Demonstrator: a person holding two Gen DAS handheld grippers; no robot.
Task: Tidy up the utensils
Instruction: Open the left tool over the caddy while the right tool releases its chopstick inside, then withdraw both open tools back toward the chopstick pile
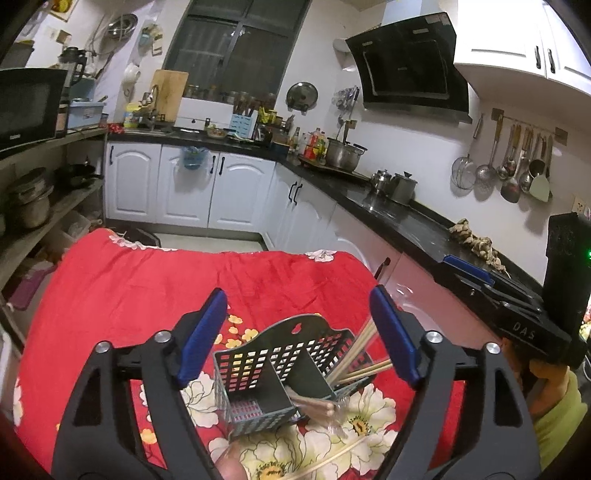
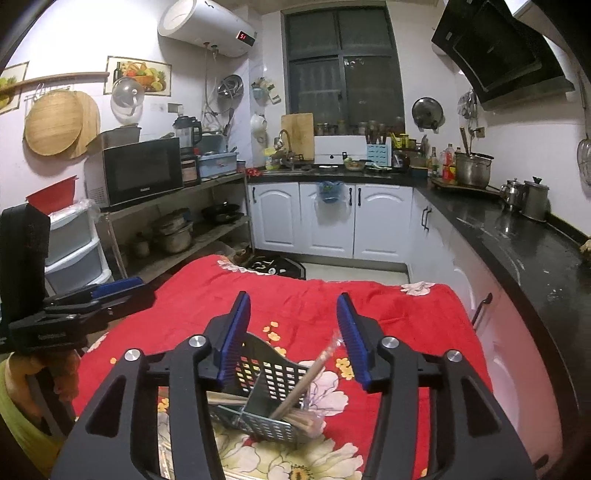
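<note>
Utensil caddy (image 2: 273, 373) base and chopsticks' (image 2: 306, 376) lower ends behind the blue pads.

Black hand-held gripper (image 1: 299, 332), blue pads (image 1: 201, 338), silver screws, yellow-green sleeve (image 1: 561, 417)

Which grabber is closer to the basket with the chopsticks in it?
Hard to tell; maybe the left. Both open grippers hover just above the utensil basket: the left gripper with its fingers either side of it, the right gripper over its back wall.

Kitchen interior: dark window (image 2: 343, 59) at 12 o'clock; white cabinets (image 2: 328, 218) beneath; black counter (image 2: 517, 243) at 3 o'clock; open shelving (image 2: 177, 221) with microwave (image 2: 140, 170) at 9 o'clock; water heater (image 2: 207, 29) at 11 o'clock; range hood (image 1: 410, 62) at 1 o'clock.
</note>
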